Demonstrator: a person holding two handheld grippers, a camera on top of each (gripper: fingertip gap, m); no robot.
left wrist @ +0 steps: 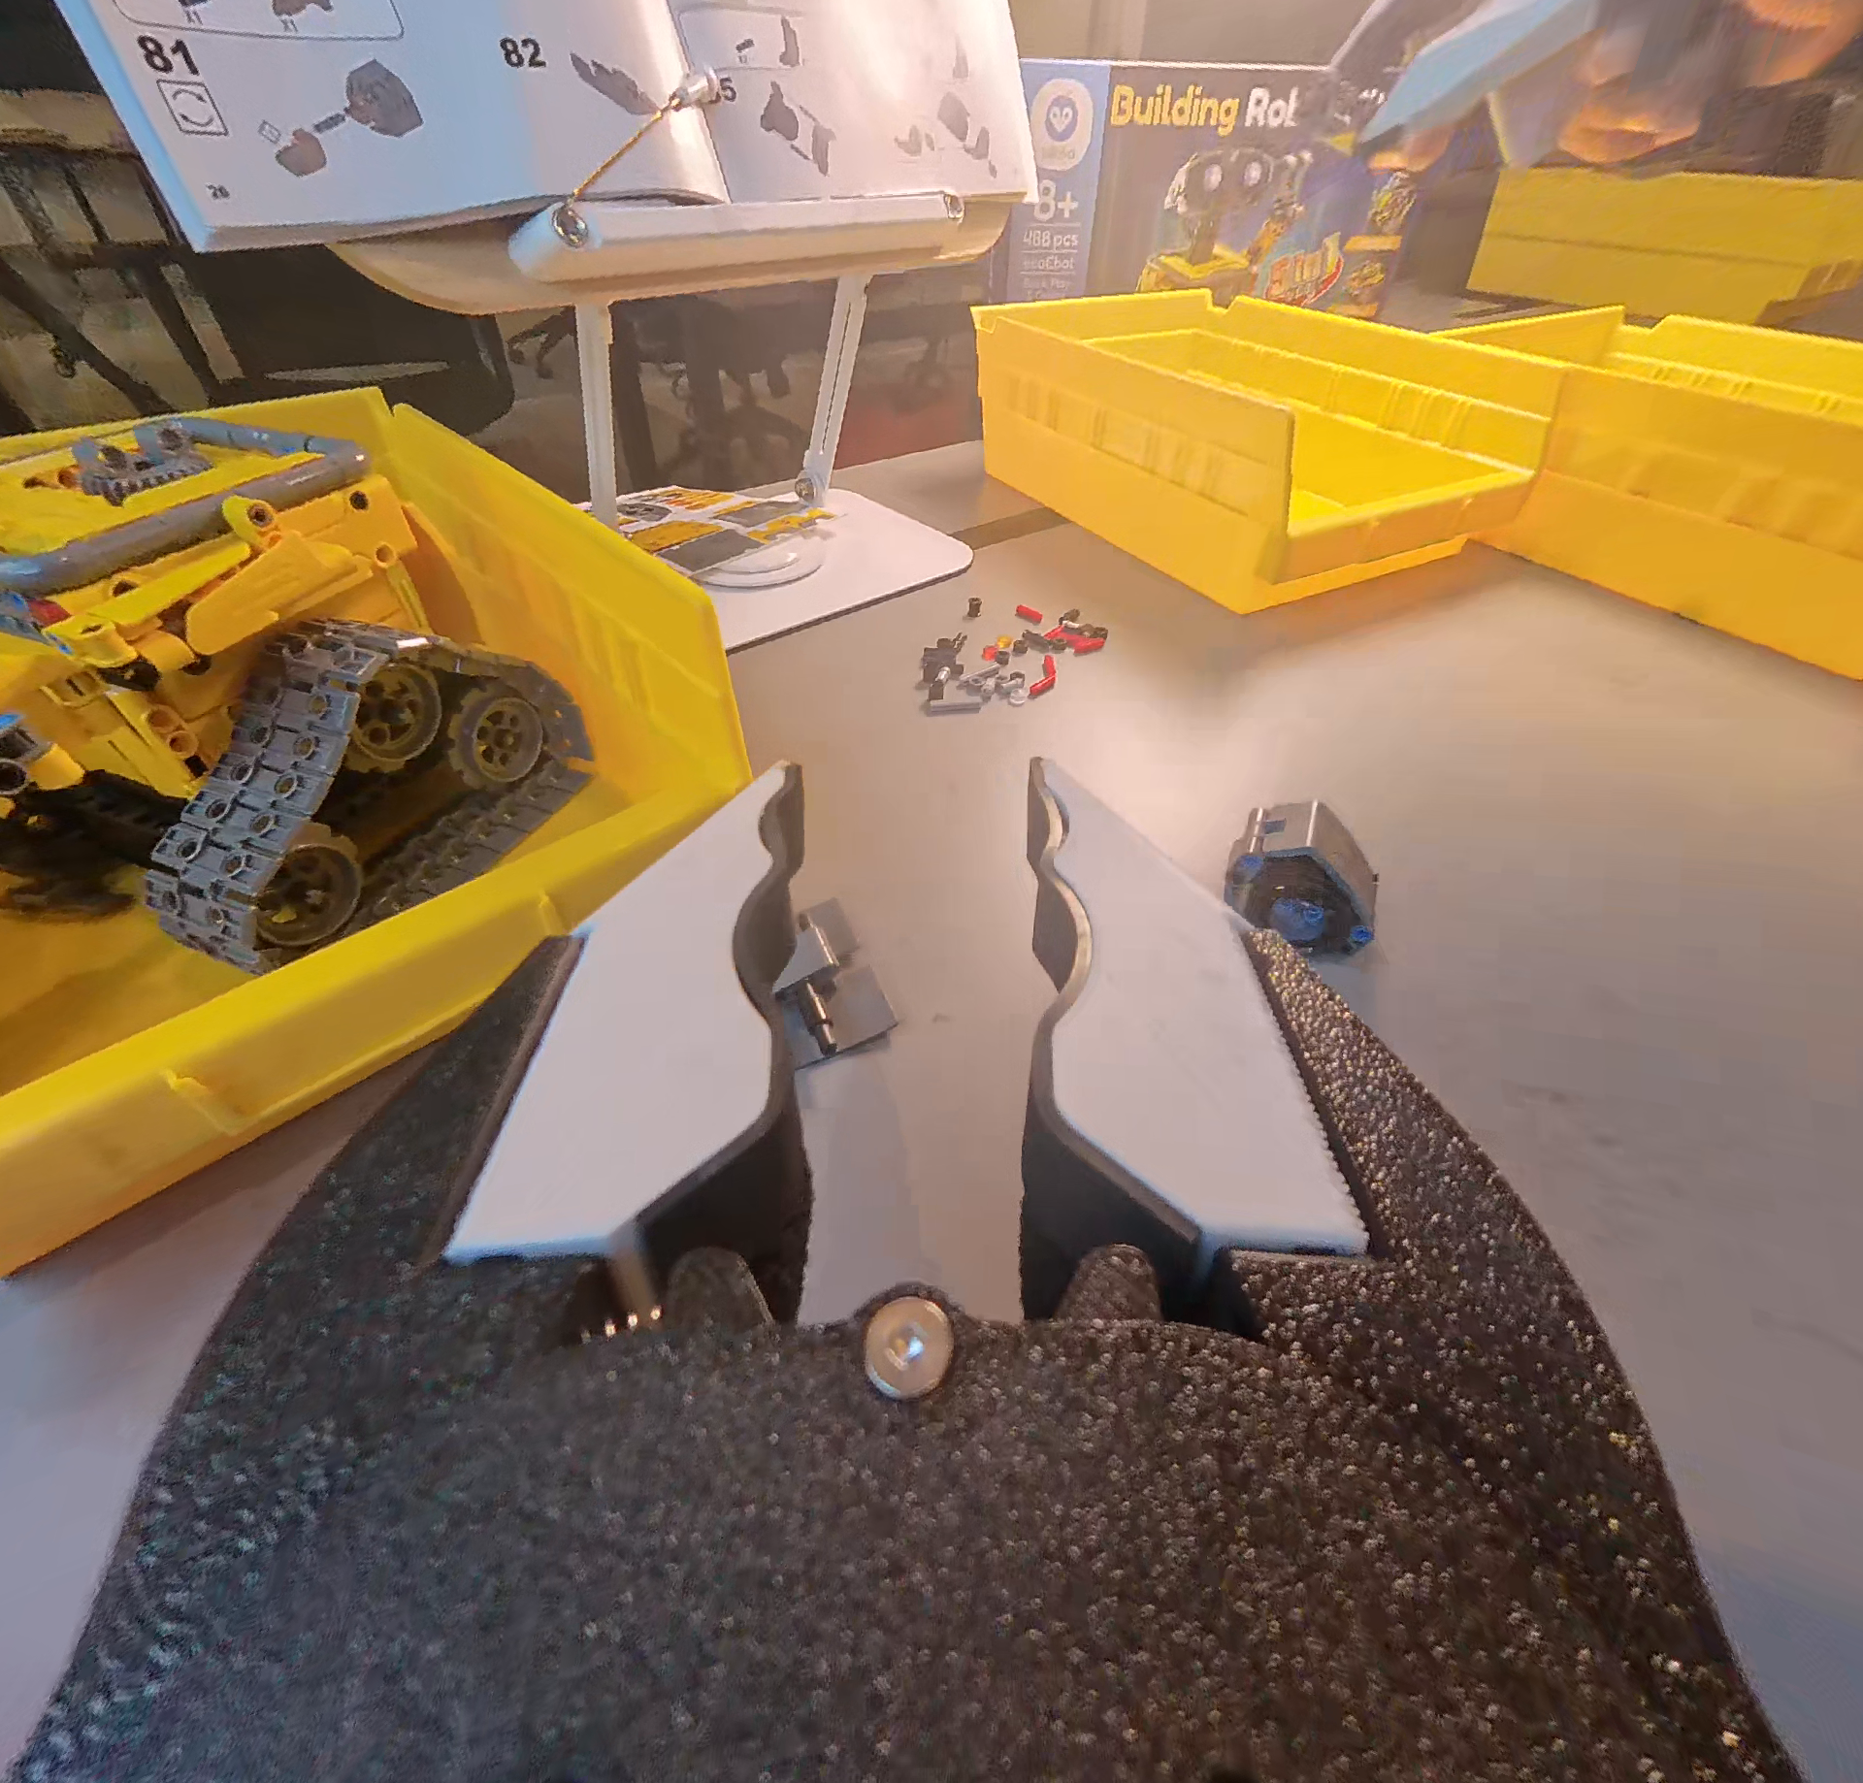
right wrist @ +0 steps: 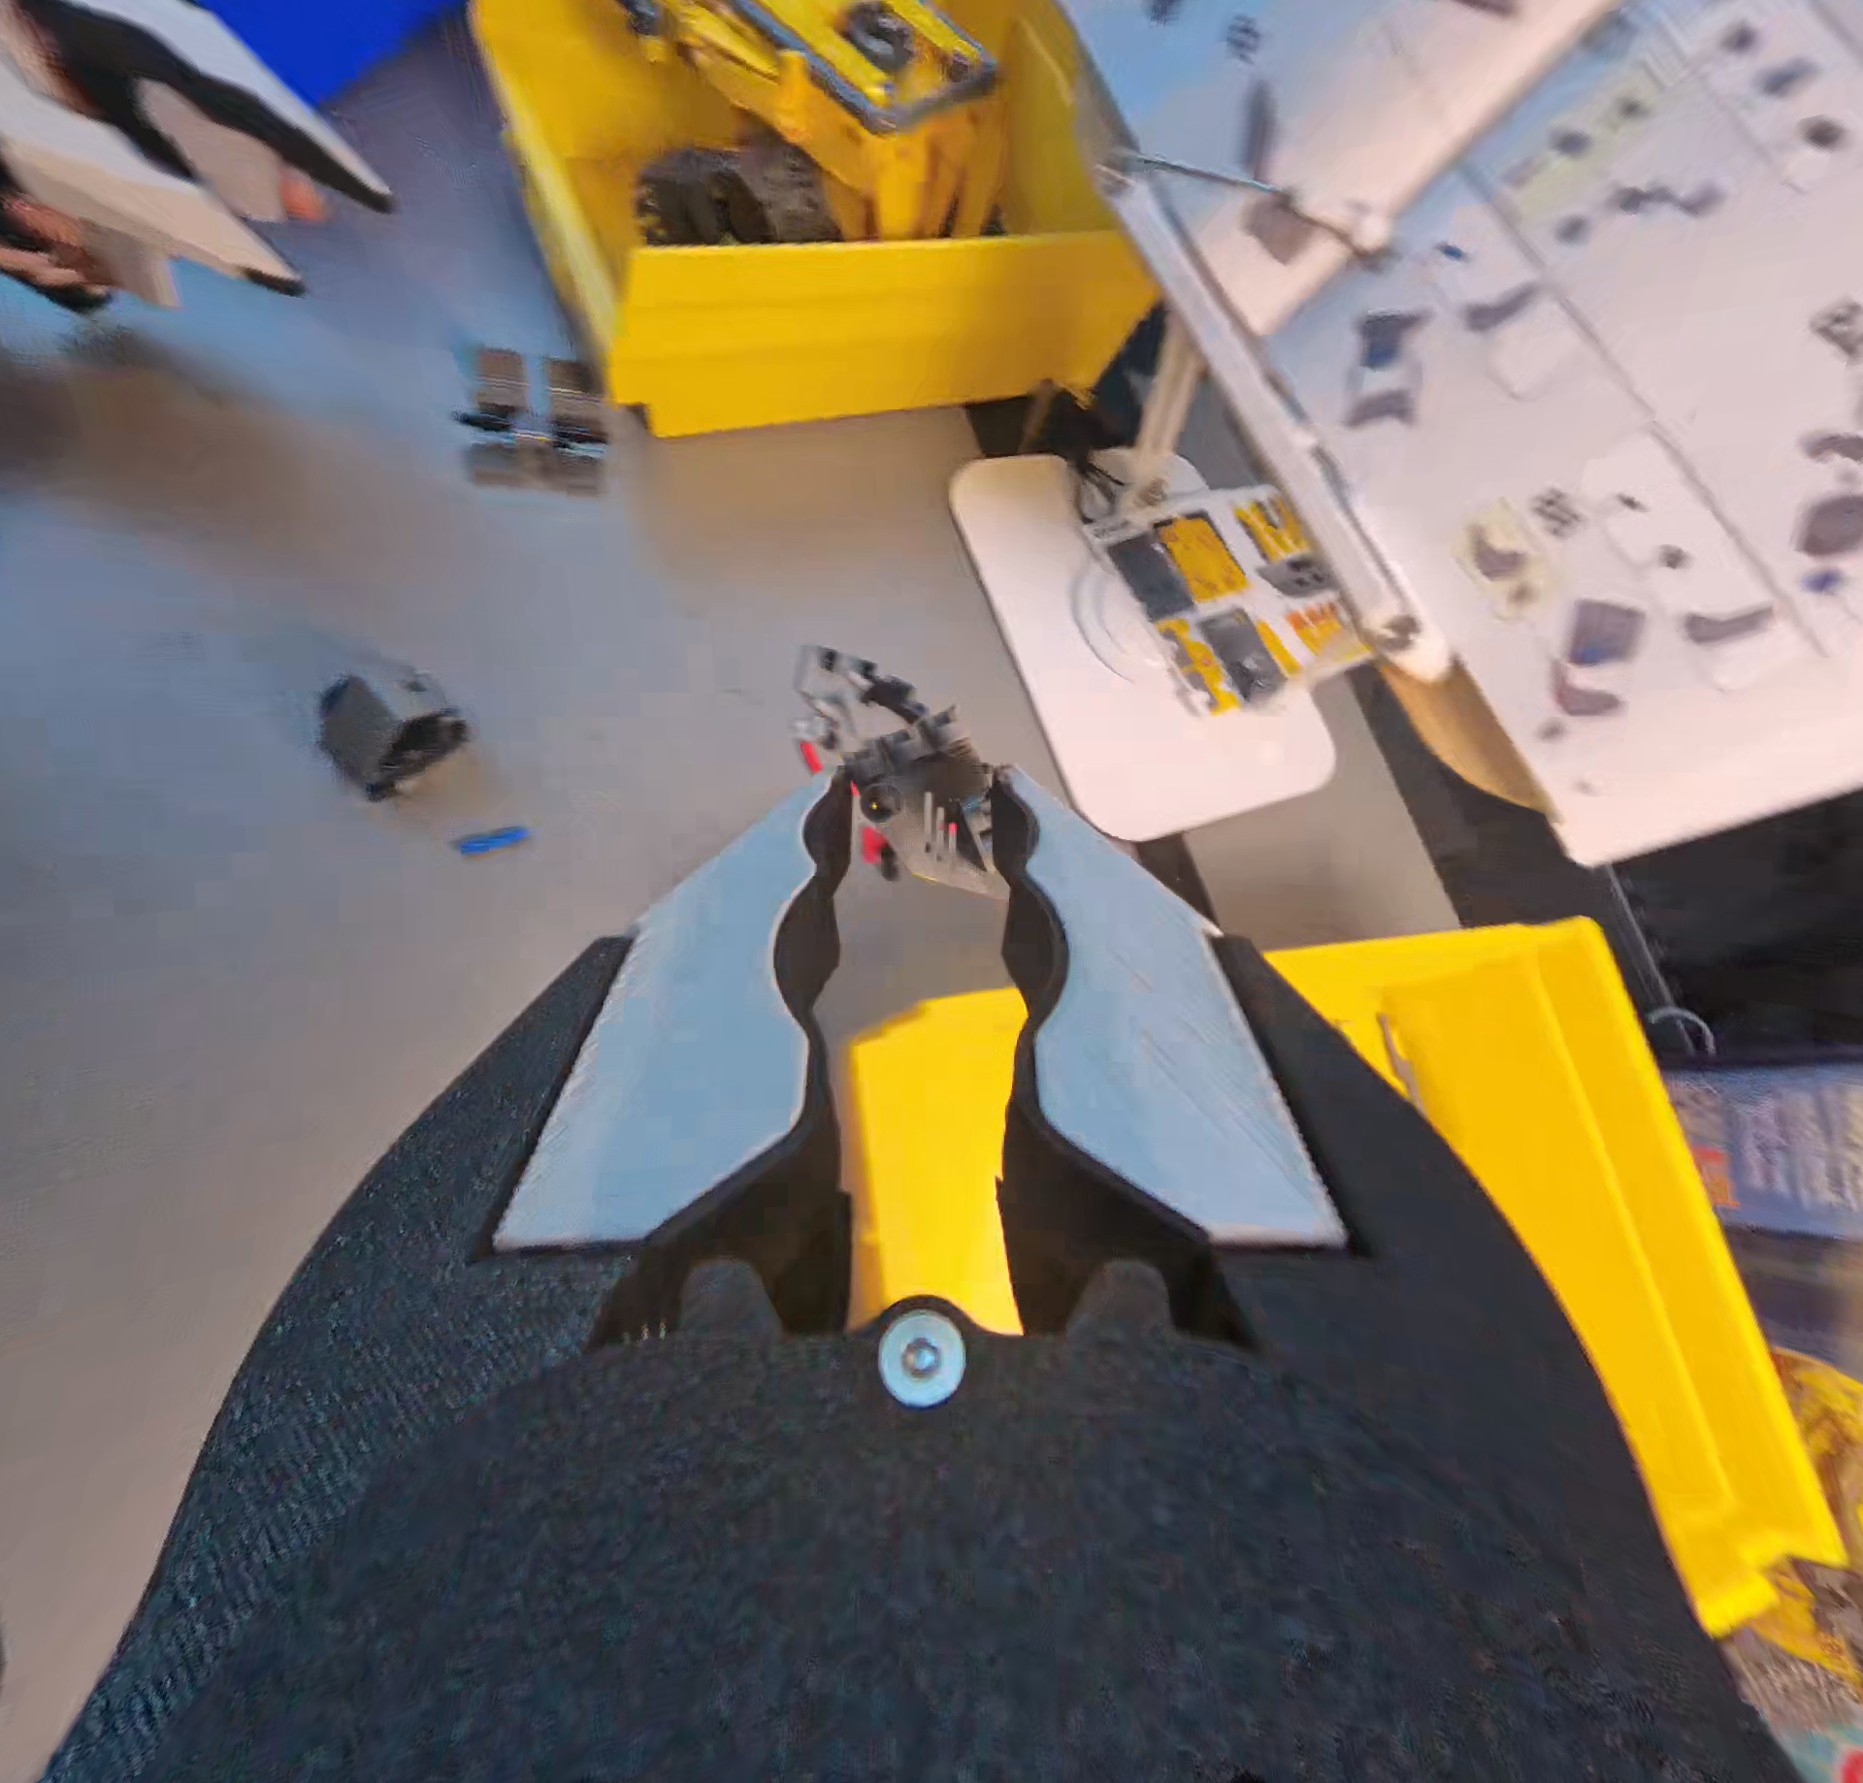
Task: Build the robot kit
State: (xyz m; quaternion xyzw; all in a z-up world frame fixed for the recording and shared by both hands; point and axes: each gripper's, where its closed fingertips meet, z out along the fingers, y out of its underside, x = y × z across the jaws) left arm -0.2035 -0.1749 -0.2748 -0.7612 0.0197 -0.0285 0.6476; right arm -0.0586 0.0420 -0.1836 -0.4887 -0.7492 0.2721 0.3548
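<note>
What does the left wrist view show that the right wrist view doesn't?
Left wrist view only: the open left tongs seen close, two empty yellow plastic bins and a printed toy box behind.

Right wrist view only: the right tongs seen close, with small dark pieces at their tips; a small blue peg on the table.

Both: the yellow tracked brick vehicle in its yellow bin, the white stand with the open instruction booklet, the grey motor block, flat grey hinged plates.

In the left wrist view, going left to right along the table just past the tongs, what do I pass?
Yellow bin holding the tracked model → flat grey hinged piece beside the left tongs → grey motor block.
</note>
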